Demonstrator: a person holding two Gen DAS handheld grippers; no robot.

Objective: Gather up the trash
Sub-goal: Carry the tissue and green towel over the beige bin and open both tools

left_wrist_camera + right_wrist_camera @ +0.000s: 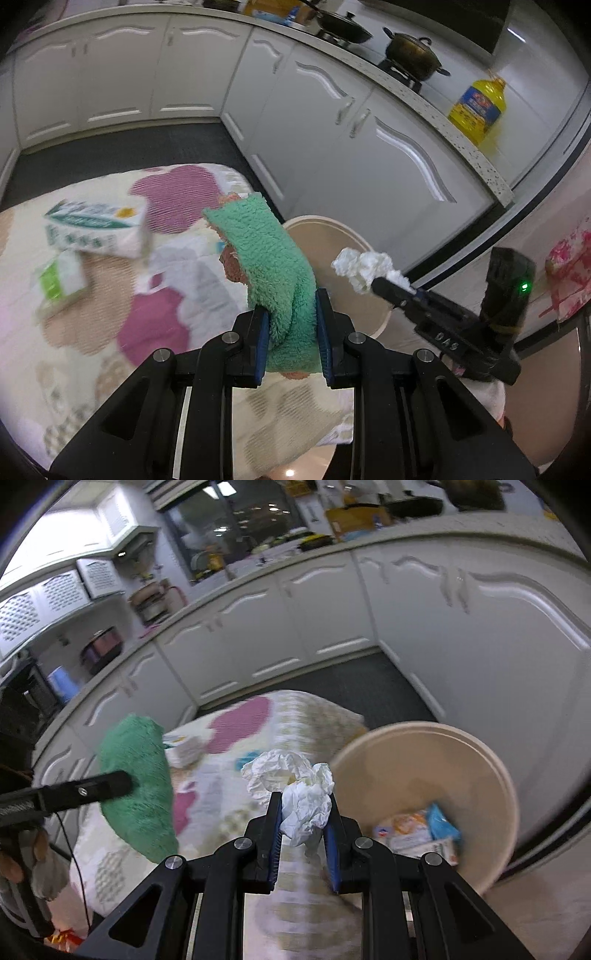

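My left gripper (291, 325) is shut on a green fluffy cloth (273, 258) with orange trim, held above the patterned table. It also shows at the left of the right wrist view (140, 790). My right gripper (304, 812) is shut on a crumpled white tissue (295, 790), held just left of the beige trash bin (491, 768). The tissue (364, 269) and the right gripper (384, 284) show in the left wrist view over the bin (332, 229). The bin holds several wrappers (424, 830).
The table has a patterned cloth (110, 314) in pink and beige. A tissue pack (99, 229) and a green and white packet (59, 280) lie on it at the left. White kitchen cabinets (332, 122) stand behind, with a yellow oil bottle (478, 105) on the counter.
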